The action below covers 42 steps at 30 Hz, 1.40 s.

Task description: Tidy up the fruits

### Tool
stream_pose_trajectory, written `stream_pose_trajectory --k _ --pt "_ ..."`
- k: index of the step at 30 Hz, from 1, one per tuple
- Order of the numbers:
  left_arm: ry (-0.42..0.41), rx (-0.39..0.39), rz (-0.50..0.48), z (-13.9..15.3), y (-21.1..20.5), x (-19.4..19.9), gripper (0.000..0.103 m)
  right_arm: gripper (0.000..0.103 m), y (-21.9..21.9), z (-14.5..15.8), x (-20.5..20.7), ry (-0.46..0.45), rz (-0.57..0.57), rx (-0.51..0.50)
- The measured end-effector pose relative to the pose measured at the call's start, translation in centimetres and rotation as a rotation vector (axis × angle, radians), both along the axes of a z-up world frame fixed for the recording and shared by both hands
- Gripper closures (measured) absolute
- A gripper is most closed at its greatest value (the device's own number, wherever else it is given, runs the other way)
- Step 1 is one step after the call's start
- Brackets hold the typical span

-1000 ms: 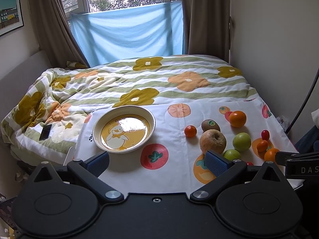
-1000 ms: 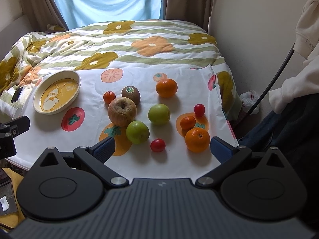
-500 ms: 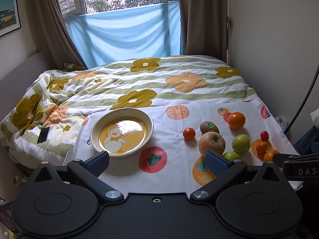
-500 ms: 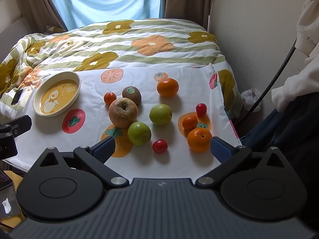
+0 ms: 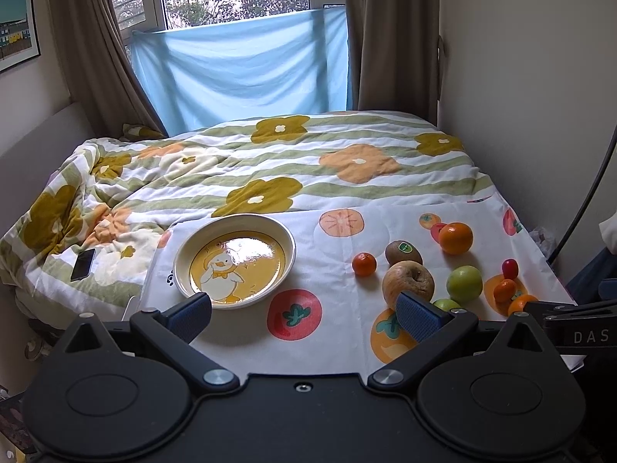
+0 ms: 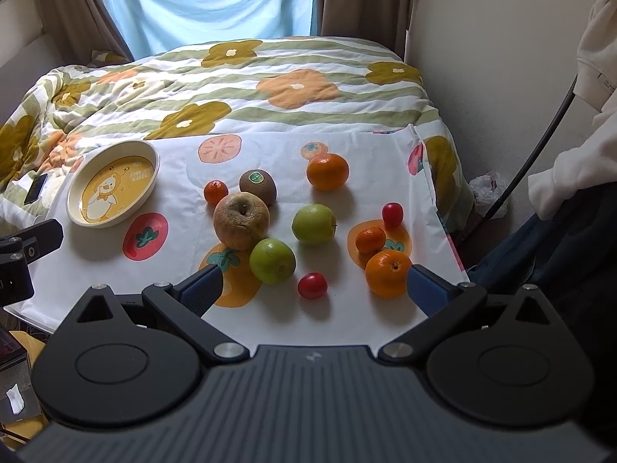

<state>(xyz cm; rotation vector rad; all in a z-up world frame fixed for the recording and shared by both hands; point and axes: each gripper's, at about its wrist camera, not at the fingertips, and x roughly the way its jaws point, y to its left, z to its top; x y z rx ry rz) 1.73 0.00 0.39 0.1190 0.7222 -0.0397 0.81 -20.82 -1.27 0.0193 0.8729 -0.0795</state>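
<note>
I am holding my left gripper (image 5: 302, 314) with its blue pads spread wide and gripping nothing, hovering over the near edge of the fruit-print cloth (image 5: 335, 328); its left pad is sitting just in front of the duck plate (image 5: 234, 259). I am holding my right gripper (image 6: 314, 289) spread wide as well, with nothing between its pads, low over the cloth's near edge. Taking the brown apple (image 6: 241, 220) as my landmark: a green apple (image 6: 272, 260) is touching its near right side, a kiwi (image 6: 257, 186) is sitting just behind it, and a small tangerine (image 6: 216, 191) is lying just behind and to its left. A second green apple (image 6: 313, 224) is resting to its right, a large orange (image 6: 327, 171) is farther back on that side, and the plate is lying well to its left, holding no fruit. A cherry tomato (image 6: 312, 286) is sitting nearer to me than the brown apple.
</note>
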Motion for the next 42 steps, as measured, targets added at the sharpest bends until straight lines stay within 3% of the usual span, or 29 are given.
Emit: stream_pose_trajectory --k 32,42 --pt "0.016 0.005 -0.013 0.4 -1.0 0.3 0.000 0.000 -0.1 -0.1 0.4 0.013 0.010 0.017" --pt "0.010 0.048 -0.058 -0.9 -2.0 2.1 0.000 0.000 -1.6 -1.3 1.7 0.009 0.133 0.036"
